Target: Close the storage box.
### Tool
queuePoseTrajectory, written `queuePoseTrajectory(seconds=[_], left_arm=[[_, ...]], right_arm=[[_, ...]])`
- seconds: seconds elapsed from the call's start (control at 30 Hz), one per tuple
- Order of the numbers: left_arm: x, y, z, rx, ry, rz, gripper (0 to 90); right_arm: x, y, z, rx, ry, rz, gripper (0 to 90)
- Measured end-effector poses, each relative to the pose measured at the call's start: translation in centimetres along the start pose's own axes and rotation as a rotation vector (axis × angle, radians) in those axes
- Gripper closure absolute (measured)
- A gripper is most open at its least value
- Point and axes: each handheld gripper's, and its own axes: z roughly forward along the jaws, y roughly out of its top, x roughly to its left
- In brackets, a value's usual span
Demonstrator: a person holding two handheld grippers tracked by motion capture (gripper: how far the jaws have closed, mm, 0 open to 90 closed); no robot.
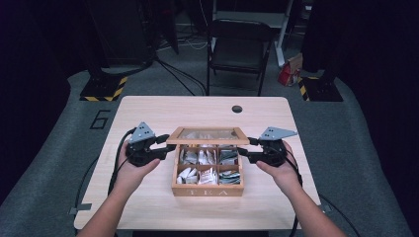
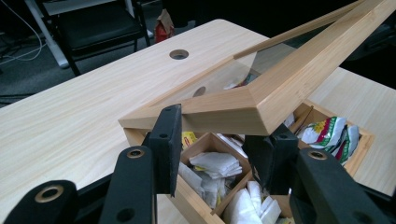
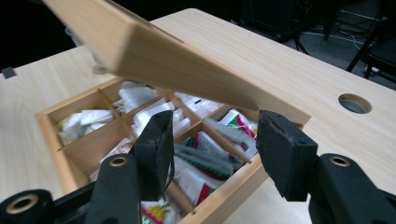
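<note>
left gripper (image 1: 165, 143): I see a black body, grey three-cornered plate with small holes, black cable.
right gripper (image 1: 249, 149): I see the same.
jaws: black, brass-ringed screw holes, flat pads.
forearms: bare, no sleeves.

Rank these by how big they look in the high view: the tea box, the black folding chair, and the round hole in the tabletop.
1. Black folding chair, though it stands farther back, so its lead over the box is unsure.
2. Tea box, nearly as large with its lid raised.
3. Round hole, clearly the smallest.
</note>
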Motion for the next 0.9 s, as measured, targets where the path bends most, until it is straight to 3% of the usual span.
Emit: queuePoseTrajectory(seconds=[0.47,0.9], left_arm=[[-0.7,-1.6,-0.1,0.0,0.001,0.008,56.4],[-1.2,-2.8,-0.1,0.0,-0.002,0.018,55.9]], right_arm=[[2.3,-0.8,-2.0,-0.026,0.014,-0.009,47.7],[2.6,-0.5,-3.2,-0.029,0.001,0.001,49.0]])
